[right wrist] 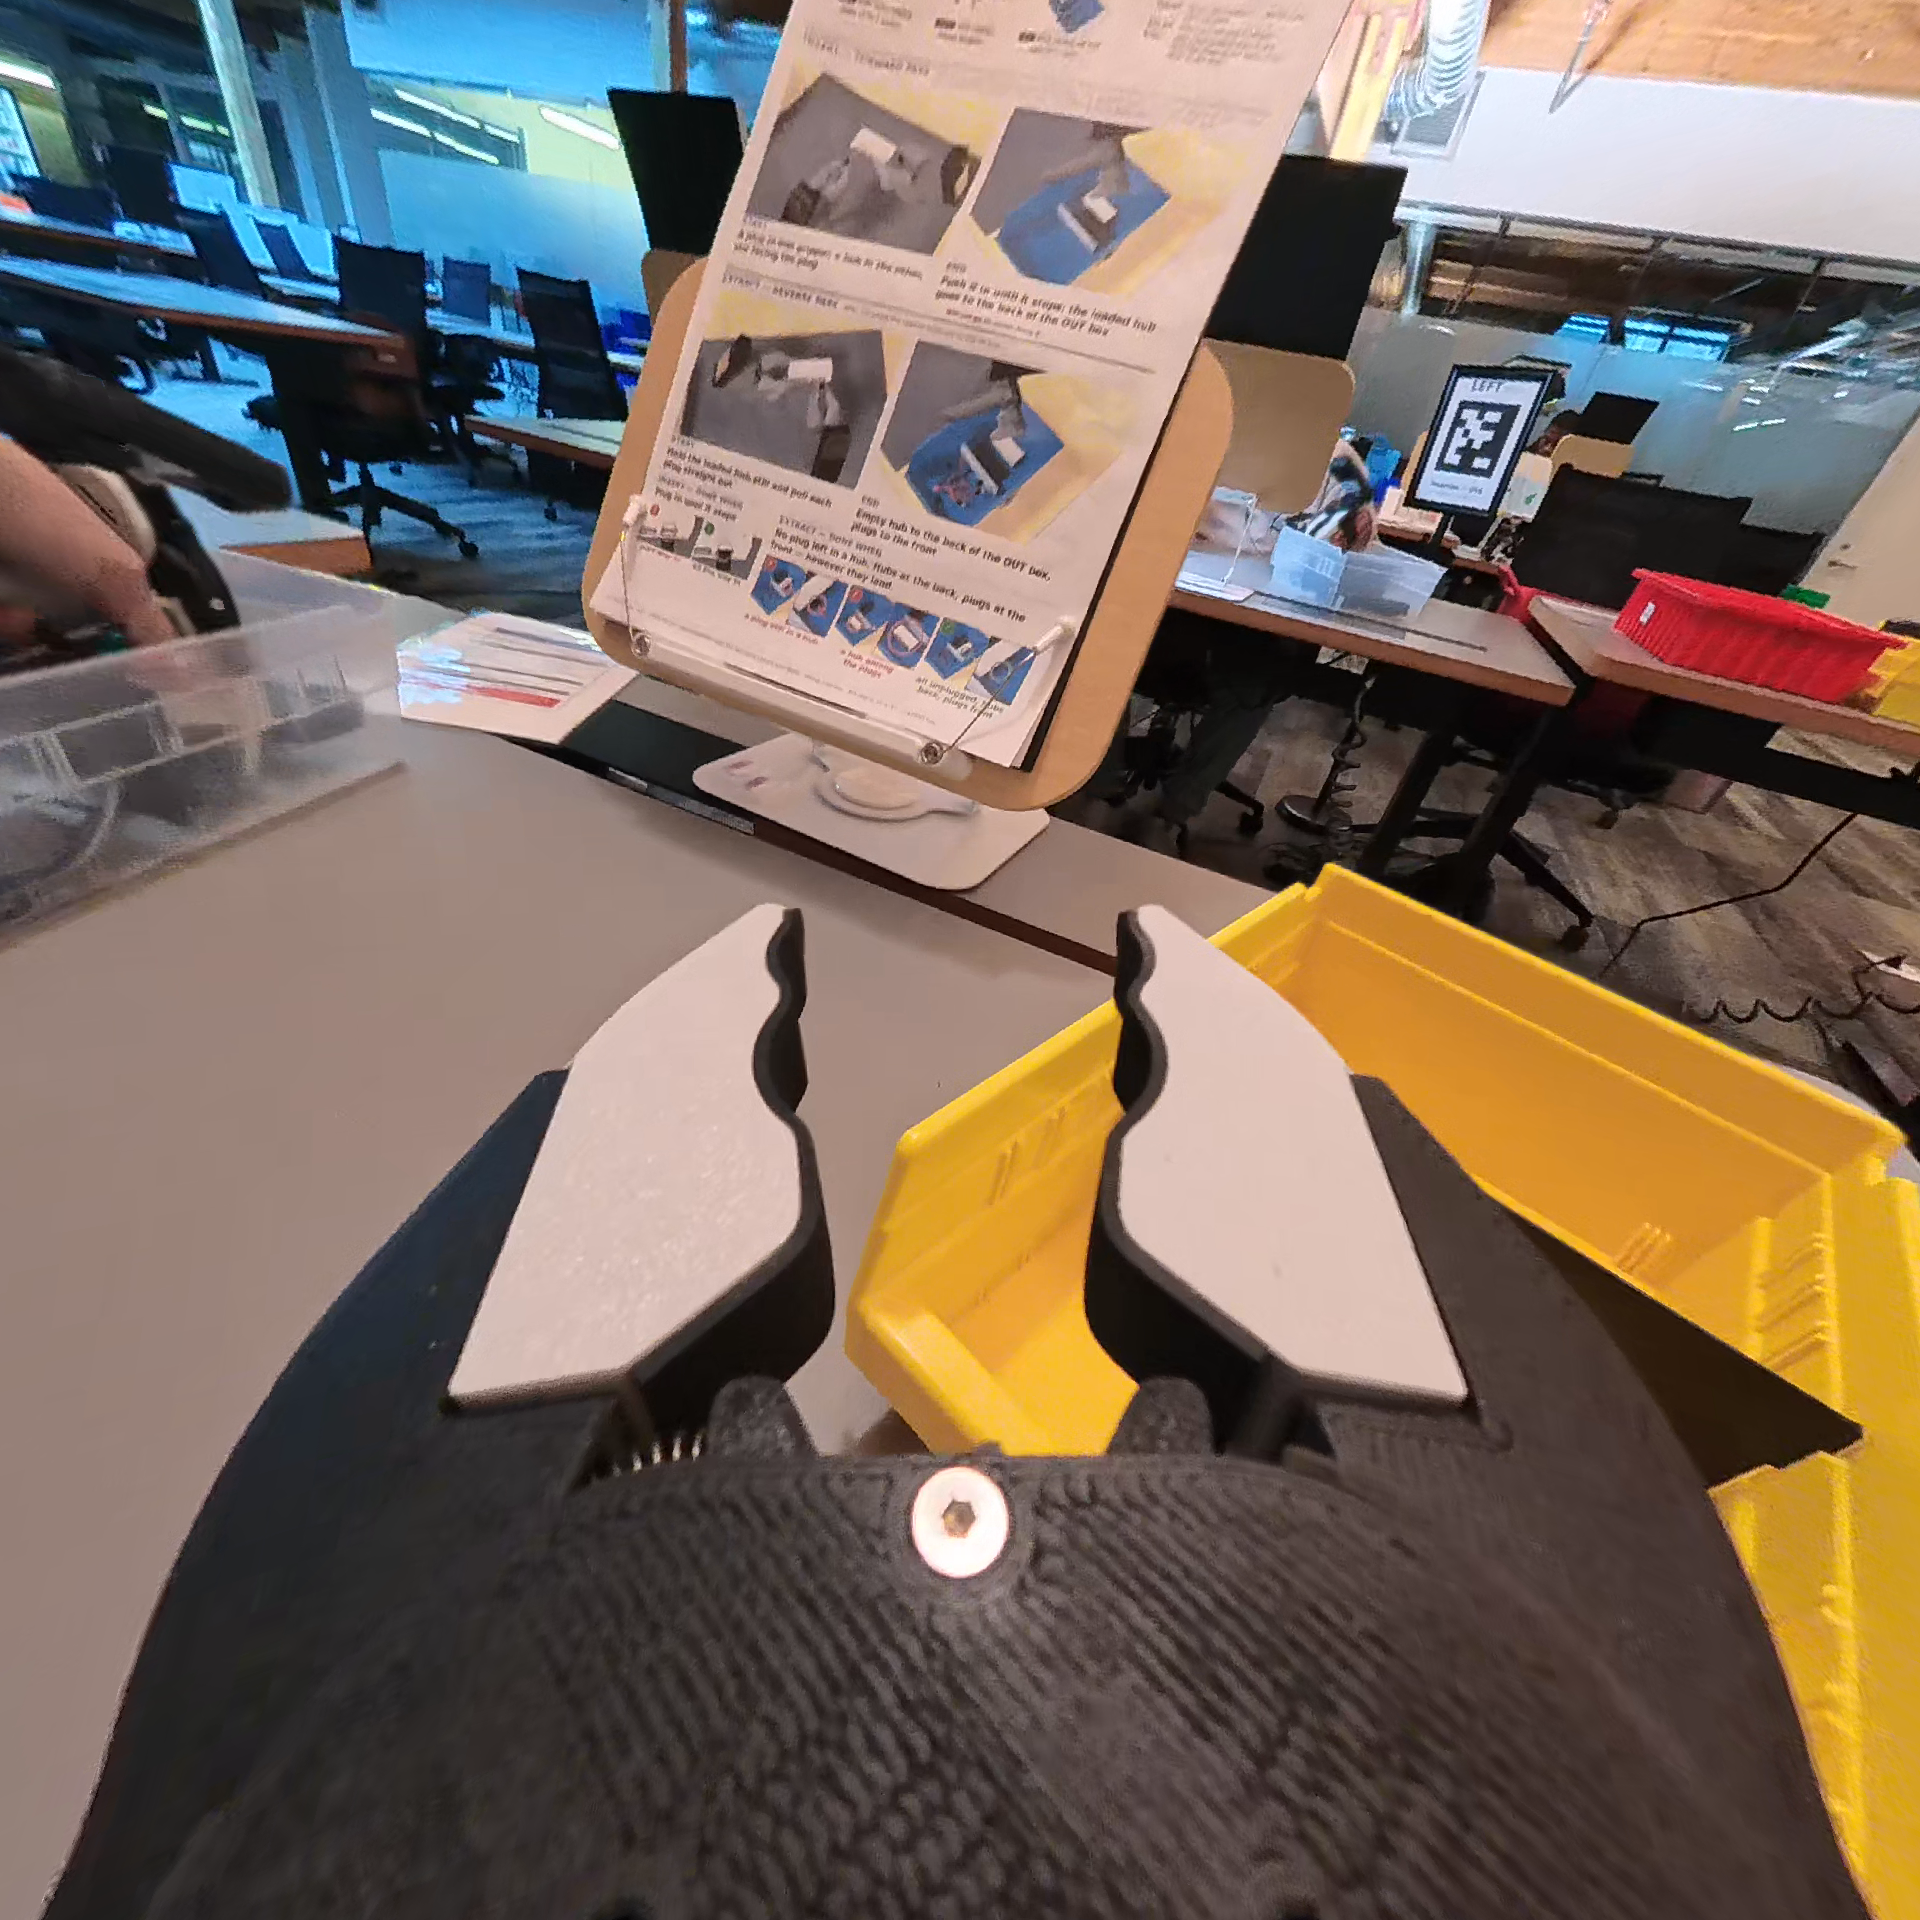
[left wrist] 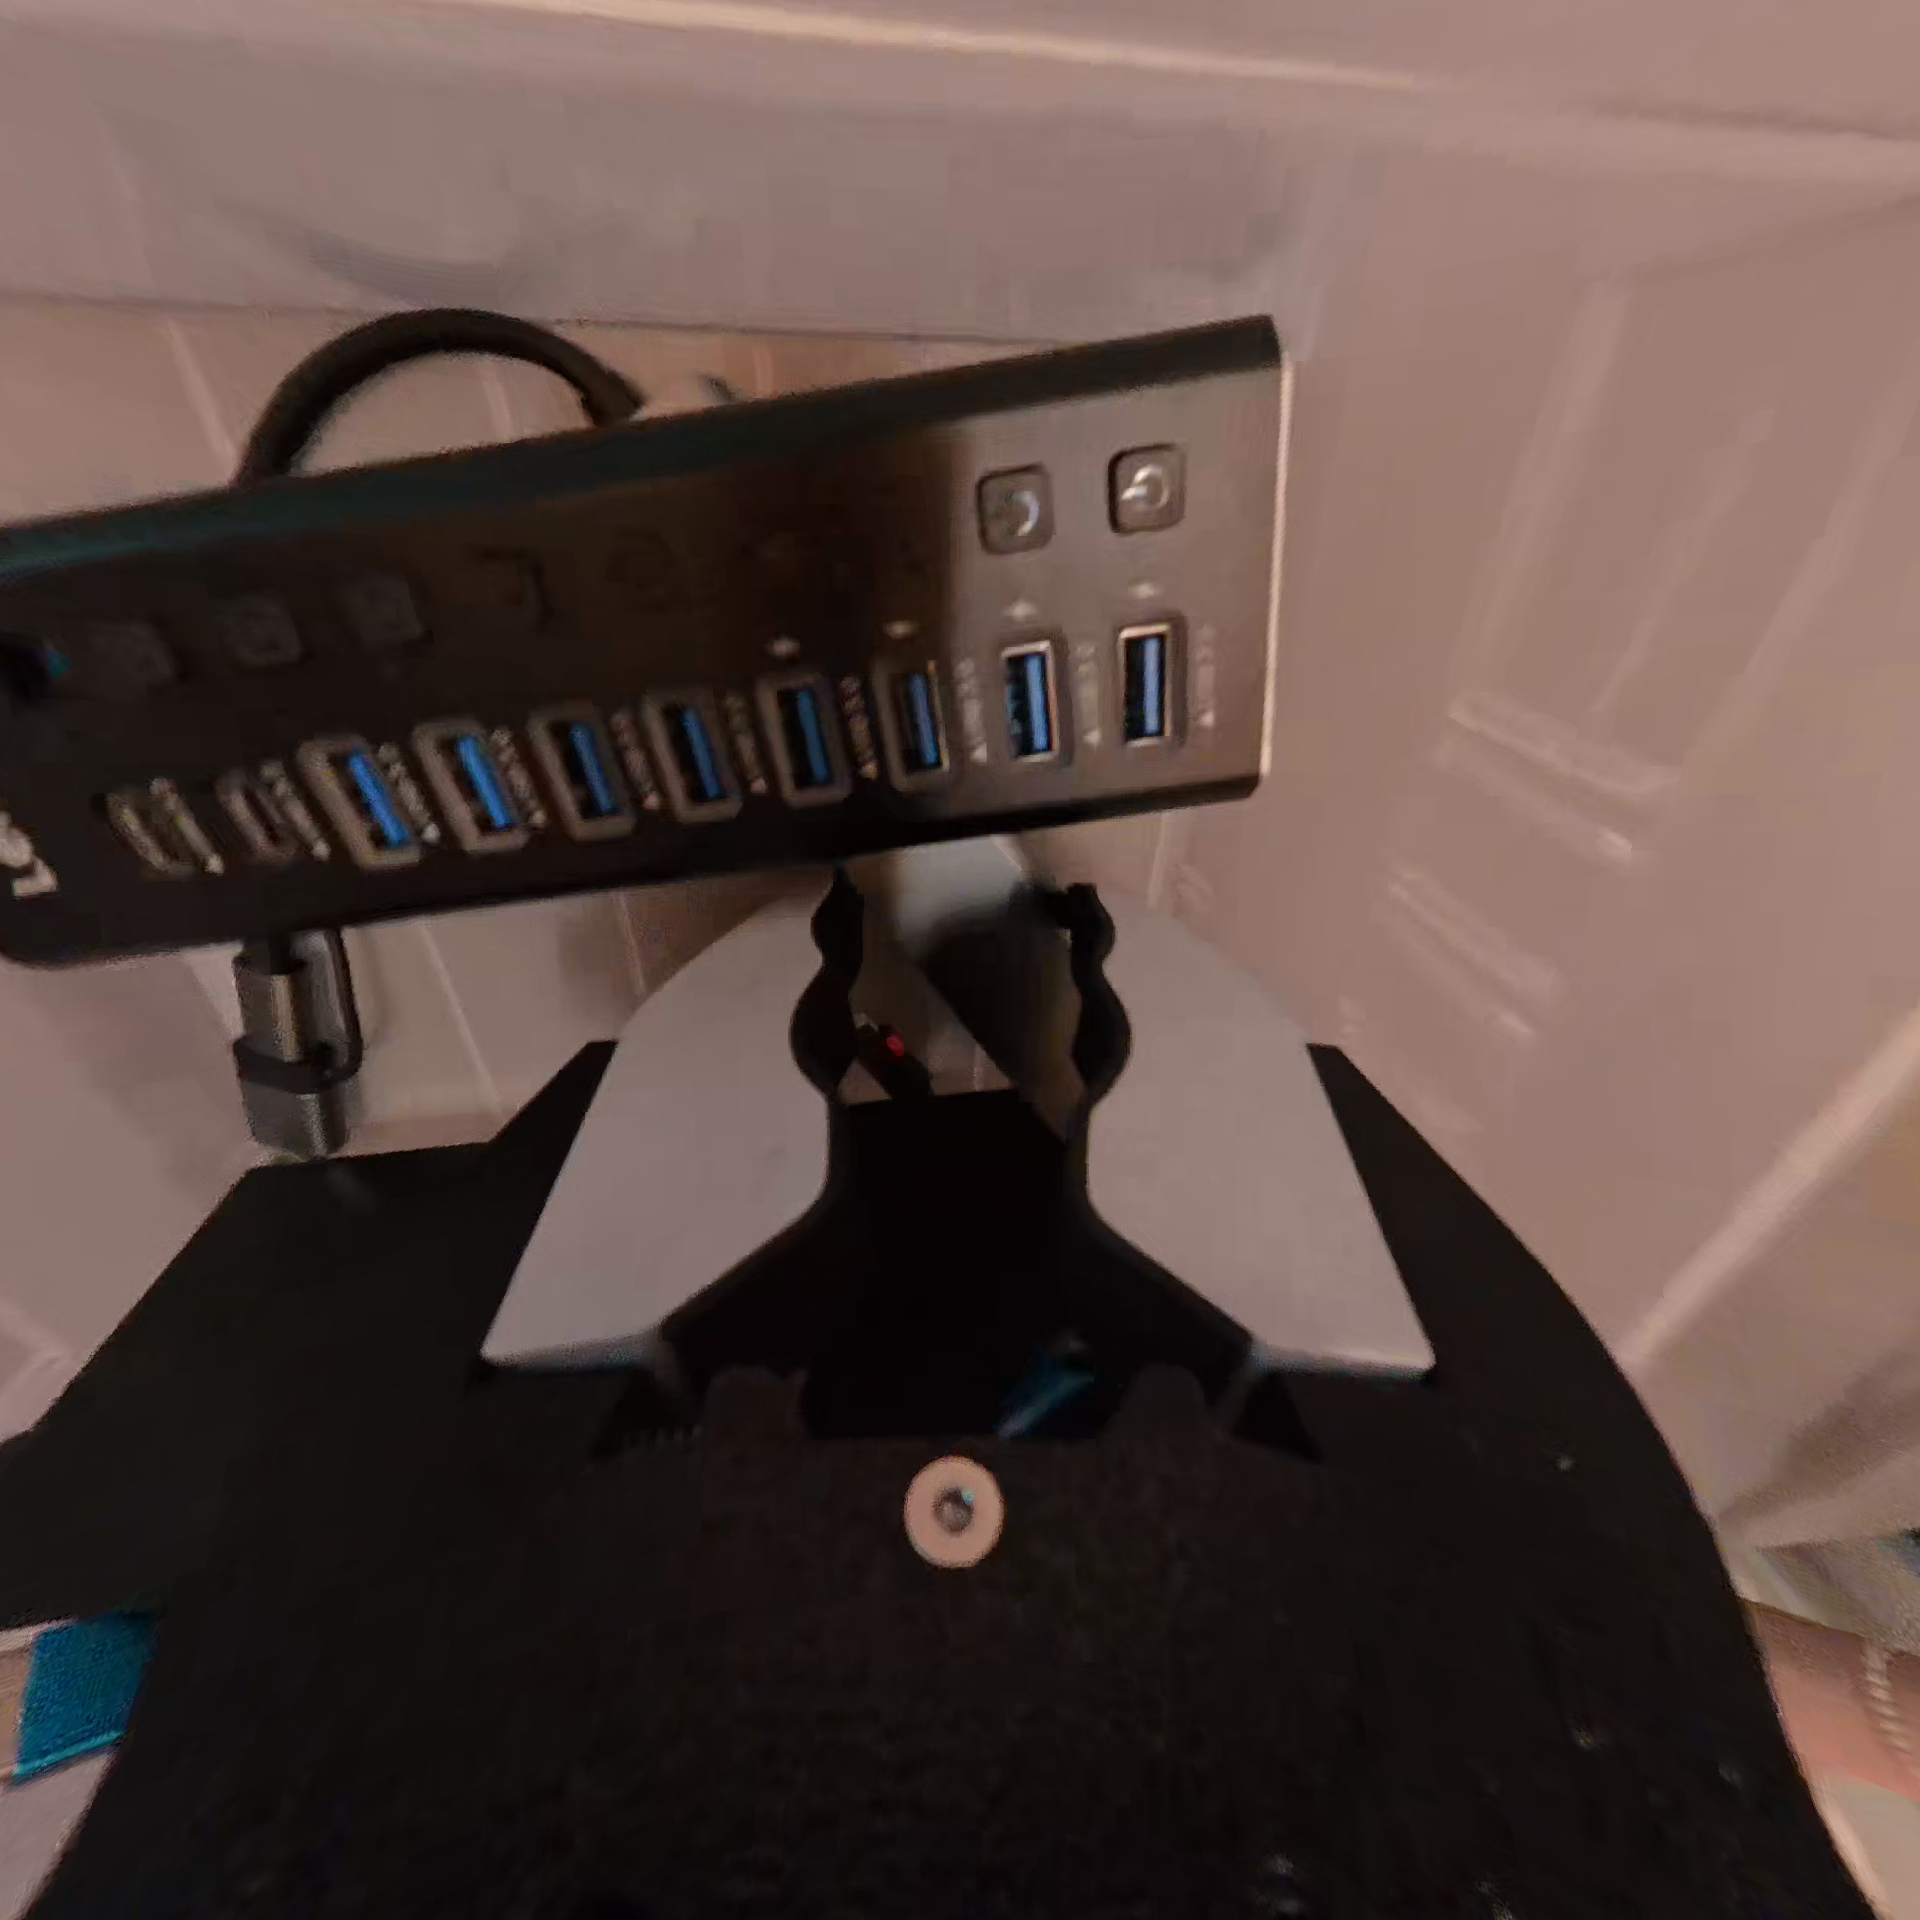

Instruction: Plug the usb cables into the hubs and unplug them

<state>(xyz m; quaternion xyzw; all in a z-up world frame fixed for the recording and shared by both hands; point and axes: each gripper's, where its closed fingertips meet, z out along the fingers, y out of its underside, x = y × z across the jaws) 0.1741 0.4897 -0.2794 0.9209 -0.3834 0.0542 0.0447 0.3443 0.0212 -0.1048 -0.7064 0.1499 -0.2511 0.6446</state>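
Seemingly one plug seated, a whole row of ports bare

Between the left gripper's (left wrist: 961, 904) fingers (left wrist: 707, 1143) there is a moderate gap, and their tips meet the lower edge of the hub (left wrist: 644, 582). A small dark piece with a red spot sits in that gap, too blurred to name. Whether the jaws actually pinch the hub or only rest against it I cannot tell.

The hub is a long black bar, tilted so that its right end stands higher, with its port face turned toward the camera. Along that face the row of ports (left wrist: 800, 738) shows blue tongues and nothing plugged in. At the hub's lower left a grey plug (left wrist: 296, 1049) is pushed into its underside, and a black cable (left wrist: 416, 348) loops up behind its top left corner. White walls (left wrist: 1558, 623) close in behind and to the right of the hub.

The hub does not show in the right wrist view. The right gripper (right wrist: 961, 925) has its fingers (right wrist: 644, 1164) spread wide with nothing in them, above a grey table (right wrist: 312, 1091) and the near end of a yellow bin (right wrist: 1507, 1091).

By my reading, little is settled: one connector is in and every front port is open. Whether this is the plugging or the unplugging half is not clear from the pictures
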